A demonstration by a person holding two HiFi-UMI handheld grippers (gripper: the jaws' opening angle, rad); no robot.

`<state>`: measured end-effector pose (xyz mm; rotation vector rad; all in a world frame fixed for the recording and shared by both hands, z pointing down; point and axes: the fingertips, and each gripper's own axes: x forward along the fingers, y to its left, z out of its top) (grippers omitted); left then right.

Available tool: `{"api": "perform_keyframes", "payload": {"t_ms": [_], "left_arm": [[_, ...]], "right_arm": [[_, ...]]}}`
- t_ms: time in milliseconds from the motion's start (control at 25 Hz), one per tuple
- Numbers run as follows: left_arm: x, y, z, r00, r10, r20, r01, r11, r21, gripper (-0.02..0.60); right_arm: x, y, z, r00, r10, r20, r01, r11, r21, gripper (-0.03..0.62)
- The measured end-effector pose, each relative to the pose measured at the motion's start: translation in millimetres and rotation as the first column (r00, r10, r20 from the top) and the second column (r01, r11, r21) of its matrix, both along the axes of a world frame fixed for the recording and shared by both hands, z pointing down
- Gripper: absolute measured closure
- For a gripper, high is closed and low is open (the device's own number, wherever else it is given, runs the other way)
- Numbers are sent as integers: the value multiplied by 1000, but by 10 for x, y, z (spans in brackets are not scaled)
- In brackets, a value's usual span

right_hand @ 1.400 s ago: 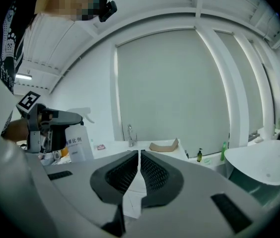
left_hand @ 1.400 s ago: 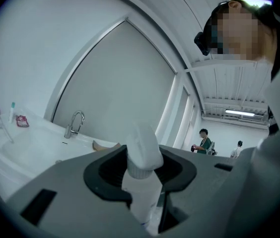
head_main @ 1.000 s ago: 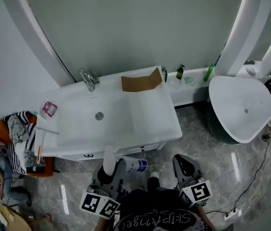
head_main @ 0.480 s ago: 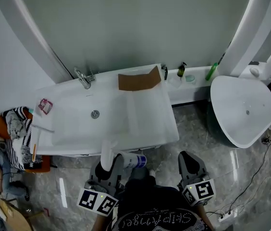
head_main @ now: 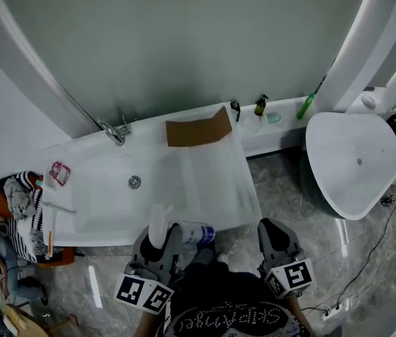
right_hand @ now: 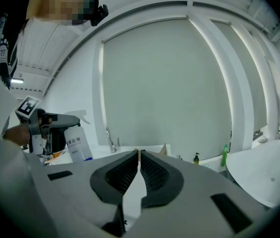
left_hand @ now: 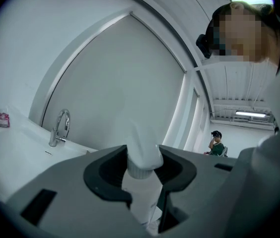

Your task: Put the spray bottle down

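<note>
A white spray bottle [head_main: 192, 234] with a blue base lies sideways in my left gripper [head_main: 166, 236], at the front edge of the white sink counter [head_main: 212, 188]. In the left gripper view both jaws press on the neck of the spray bottle [left_hand: 142, 155], just under its white head, so my left gripper [left_hand: 142, 171] is shut on it. My right gripper [head_main: 272, 232] hovers over the floor to the right, short of the counter. Seen from the right gripper view, my right gripper [right_hand: 139, 158] is shut with nothing between its pads, and the spray bottle [right_hand: 78, 144] shows at the left.
On the counter are a faucet [head_main: 114, 130], a brown cardboard piece [head_main: 196, 128] and a pink packet [head_main: 59, 172]. Small bottles [head_main: 260, 105] stand on the ledge behind. A white basin [head_main: 356, 163] is at the right, clothes [head_main: 15, 199] at the left, cables [head_main: 366, 272] on the floor.
Both grippers have moved forward toward the sink counter. The held spray bottle has come from in front of the cabinet up to the counter's front edge.
</note>
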<state>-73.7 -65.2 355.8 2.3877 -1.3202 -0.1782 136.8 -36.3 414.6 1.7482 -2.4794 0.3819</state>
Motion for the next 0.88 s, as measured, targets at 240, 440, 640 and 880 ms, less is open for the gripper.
{"api": "perform_keyframes", "payload": {"t_ms": [240, 440, 640, 880], "left_arm": [[-103, -381, -60, 1000, 6, -3, -6, 1000, 3, 430], [-251, -681, -15, 1000, 8, 12, -8, 1000, 0, 430], [-335, -877, 49, 999, 35, 11, -35, 999, -11, 430], [-364, -1050, 116, 998, 52, 24, -52, 999, -13, 430]], "right_arm": [[-144, -392, -21, 1000, 1, 4, -1, 1000, -16, 565], [-295, -659, 17, 1000, 0, 1, 0, 1000, -20, 565], [-358, -787, 65, 1000, 31, 5, -31, 999, -35, 565], [-427, -913, 92, 999, 42, 11, -41, 998, -43, 565]]}}
